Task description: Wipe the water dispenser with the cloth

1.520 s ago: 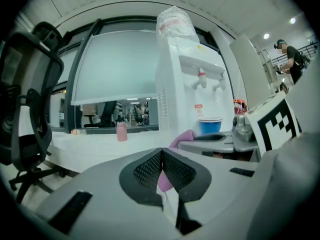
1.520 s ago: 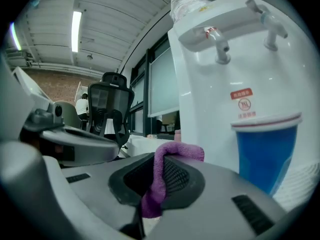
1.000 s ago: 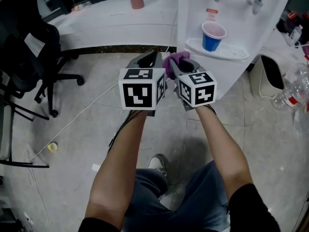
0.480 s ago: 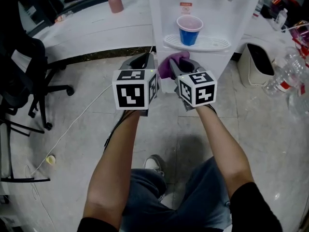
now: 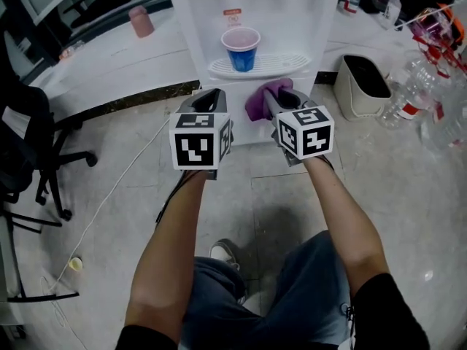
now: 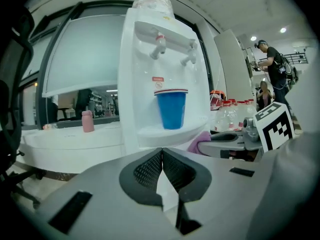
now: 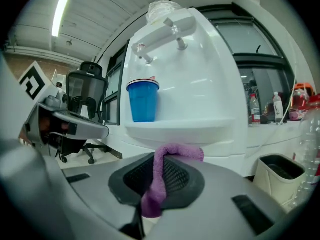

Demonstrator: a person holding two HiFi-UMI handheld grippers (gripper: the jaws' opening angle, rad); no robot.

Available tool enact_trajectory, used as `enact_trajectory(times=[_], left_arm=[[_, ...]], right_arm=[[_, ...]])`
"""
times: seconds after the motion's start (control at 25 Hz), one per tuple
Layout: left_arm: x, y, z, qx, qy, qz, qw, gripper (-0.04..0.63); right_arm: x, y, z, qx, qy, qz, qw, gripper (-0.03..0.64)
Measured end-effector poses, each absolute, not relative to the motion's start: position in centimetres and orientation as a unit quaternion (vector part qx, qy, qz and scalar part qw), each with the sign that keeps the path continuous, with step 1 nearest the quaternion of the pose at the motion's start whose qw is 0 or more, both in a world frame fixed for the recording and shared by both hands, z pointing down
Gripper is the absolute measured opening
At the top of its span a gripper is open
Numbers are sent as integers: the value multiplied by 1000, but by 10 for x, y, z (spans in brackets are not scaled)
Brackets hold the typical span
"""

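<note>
The white water dispenser (image 5: 292, 28) stands straight ahead, with a blue cup (image 5: 241, 48) on its drip tray (image 5: 252, 67) below two taps. My right gripper (image 5: 281, 97) is shut on a purple cloth (image 5: 261, 97), held just in front of the dispenser's lower front, below the tray. In the right gripper view the purple cloth (image 7: 160, 181) hangs pinched between the pads, under the tray (image 7: 180, 129). My left gripper (image 5: 208, 100) is shut and holds nothing, beside the right one; its view shows the dispenser (image 6: 160, 74) and cup (image 6: 171, 109) close ahead.
A white bin (image 5: 361, 84) stands right of the dispenser, with several plastic bottles (image 5: 416, 86) beyond it. A long white counter (image 5: 117, 57) with a pink bottle (image 5: 141, 20) runs at the left. A black office chair (image 5: 29, 144) and a floor cable (image 5: 109, 195) lie left.
The view has swung so the dispenser now sits centred ahead instead of to the right. Both grippers stay side by side, the cloth still held, now closer under the drip tray.
</note>
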State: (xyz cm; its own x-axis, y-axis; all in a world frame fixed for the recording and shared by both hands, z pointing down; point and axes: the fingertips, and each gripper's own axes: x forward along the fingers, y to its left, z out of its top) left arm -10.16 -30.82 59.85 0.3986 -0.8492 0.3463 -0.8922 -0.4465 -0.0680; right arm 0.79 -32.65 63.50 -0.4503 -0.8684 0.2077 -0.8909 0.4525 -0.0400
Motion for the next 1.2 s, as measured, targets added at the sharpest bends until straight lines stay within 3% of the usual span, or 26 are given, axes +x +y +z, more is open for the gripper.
enact_trajectory(times=[0.6, 1.2], left_arm=[[-47, -307, 613, 855, -478, 194, 44, 26], [-82, -301, 617, 837, -518, 168, 51, 26]], right_arm=[[116, -325, 647, 583, -802, 95, 89, 32], [24, -286, 627, 507, -858, 54, 63, 32]])
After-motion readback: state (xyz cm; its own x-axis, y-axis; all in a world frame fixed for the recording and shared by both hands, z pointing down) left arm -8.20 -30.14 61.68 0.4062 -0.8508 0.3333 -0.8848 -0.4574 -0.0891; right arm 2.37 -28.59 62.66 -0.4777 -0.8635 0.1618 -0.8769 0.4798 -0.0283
